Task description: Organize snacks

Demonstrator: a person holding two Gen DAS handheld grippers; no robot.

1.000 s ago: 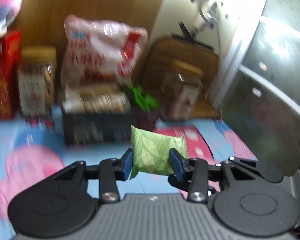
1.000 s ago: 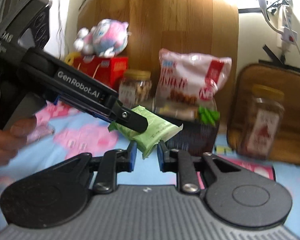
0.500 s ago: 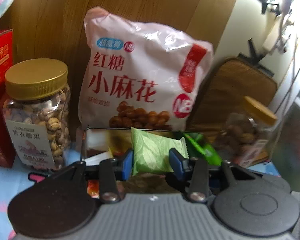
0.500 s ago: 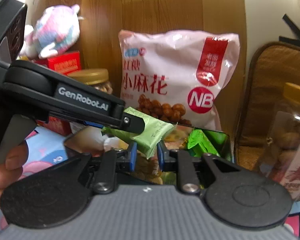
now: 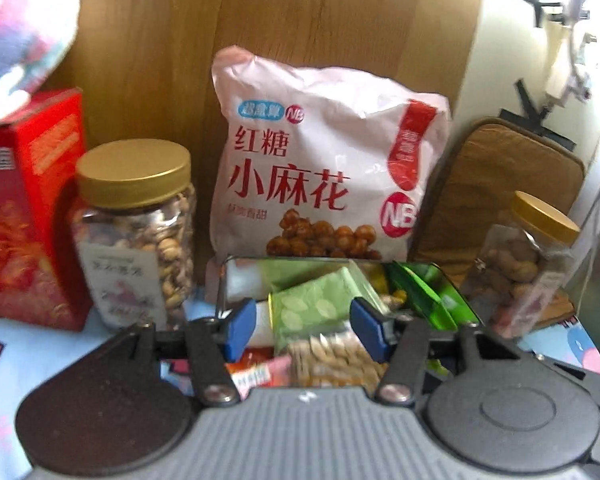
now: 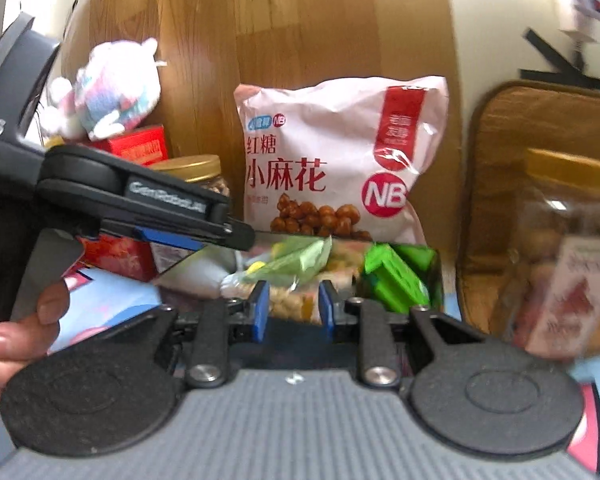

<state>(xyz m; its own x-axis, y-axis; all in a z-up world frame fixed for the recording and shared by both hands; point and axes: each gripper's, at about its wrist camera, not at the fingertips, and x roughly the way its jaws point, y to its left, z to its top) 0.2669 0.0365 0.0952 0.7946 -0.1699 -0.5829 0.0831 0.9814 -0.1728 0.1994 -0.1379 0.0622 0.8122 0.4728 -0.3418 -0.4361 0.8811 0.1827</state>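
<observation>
1. The jaws of the left gripper have just been opening; a second ago the light green packet was pinched between its blue pads, now the pads are spread and gaps are seen on both sides of it.
2. The packet is now seen lying tilted on the other snacks inside the dark tray, in front of the pink bag. Release into the tray is judged done or all but done.
3. The jaws of the right gripper have also just been opening; nothing is pinched, only tray contents are seen beyond the parted pads.
4. Both views are closer to the tray than a second ago.
5. Task meaning: one snack is judged sorted; withdrawal and the next item are judged to follow.
6. Writing: "红糖 小麻花" and an "NB" roundel are read on the pink bag; "GenRobot.AI" is made out, blurred, on the left gripper's arm in the right view.
7. Labels on the gold-lidded jar, the second jar and the red box are too blurred to be read.
</observation>
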